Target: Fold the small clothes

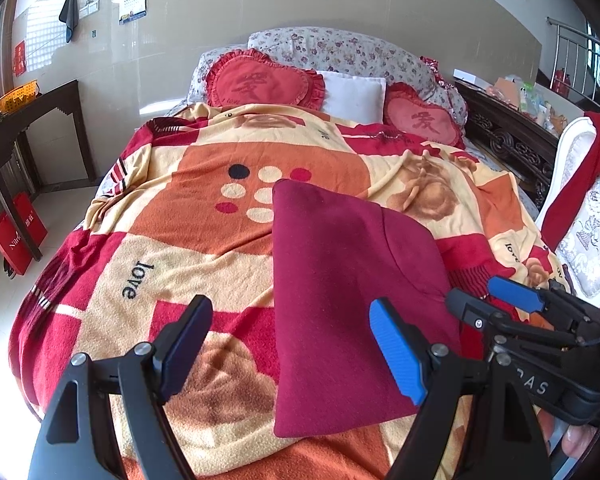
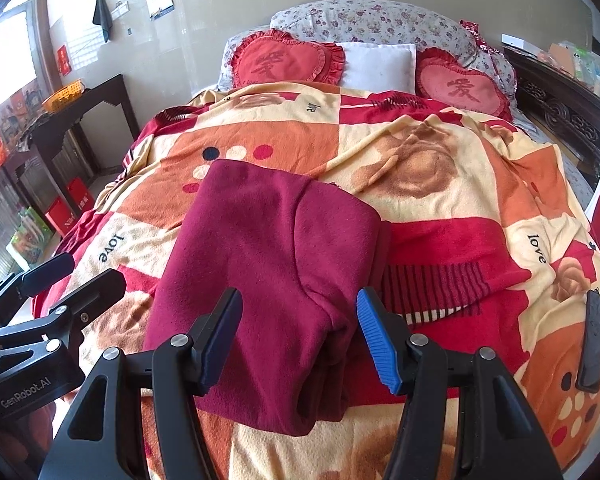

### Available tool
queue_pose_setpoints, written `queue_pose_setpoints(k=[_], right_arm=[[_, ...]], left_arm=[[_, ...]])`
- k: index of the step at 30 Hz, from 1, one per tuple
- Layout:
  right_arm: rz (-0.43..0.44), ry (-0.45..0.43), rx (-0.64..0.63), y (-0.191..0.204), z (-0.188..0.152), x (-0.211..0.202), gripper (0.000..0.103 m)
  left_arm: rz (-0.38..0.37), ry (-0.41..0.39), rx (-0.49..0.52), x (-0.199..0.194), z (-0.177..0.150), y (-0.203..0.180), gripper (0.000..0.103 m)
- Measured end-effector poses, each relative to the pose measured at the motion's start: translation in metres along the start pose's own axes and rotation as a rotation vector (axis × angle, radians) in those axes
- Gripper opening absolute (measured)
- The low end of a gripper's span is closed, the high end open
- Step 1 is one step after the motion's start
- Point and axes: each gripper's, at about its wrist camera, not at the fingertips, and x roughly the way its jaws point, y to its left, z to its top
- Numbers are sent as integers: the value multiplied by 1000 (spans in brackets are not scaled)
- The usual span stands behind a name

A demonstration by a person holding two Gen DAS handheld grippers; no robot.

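A folded maroon garment (image 1: 340, 300) lies flat on the patterned blanket (image 1: 204, 248) near the bed's front edge. My left gripper (image 1: 292, 344) hovers over its near left part, jaws wide open with nothing between the pads. In the right wrist view the same garment (image 2: 272, 280) runs away from me with a rounded fold on its right side. My right gripper (image 2: 298, 336) stands open over its near end, the pads on either side of the cloth and not pressing it. Each gripper shows in the other's view: the right gripper (image 1: 488, 300) at the garment's right edge, the left gripper (image 2: 74, 276) off to the left.
Two red heart cushions (image 2: 284, 60) and a white pillow (image 2: 380, 64) lie at the head of the bed. A dark phone (image 2: 594, 340) rests on the blanket at right. A dark wooden table (image 1: 32, 120) stands left. A white chair with red cloth (image 1: 572, 200) stands right.
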Motion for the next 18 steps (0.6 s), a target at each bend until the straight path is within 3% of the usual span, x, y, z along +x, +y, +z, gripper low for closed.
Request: queue_pose_setpoints(k=[18], right_arm=[[11, 34, 2, 1, 3, 16, 41]], left_arm=[[5, 25, -3, 18, 1, 4, 84]])
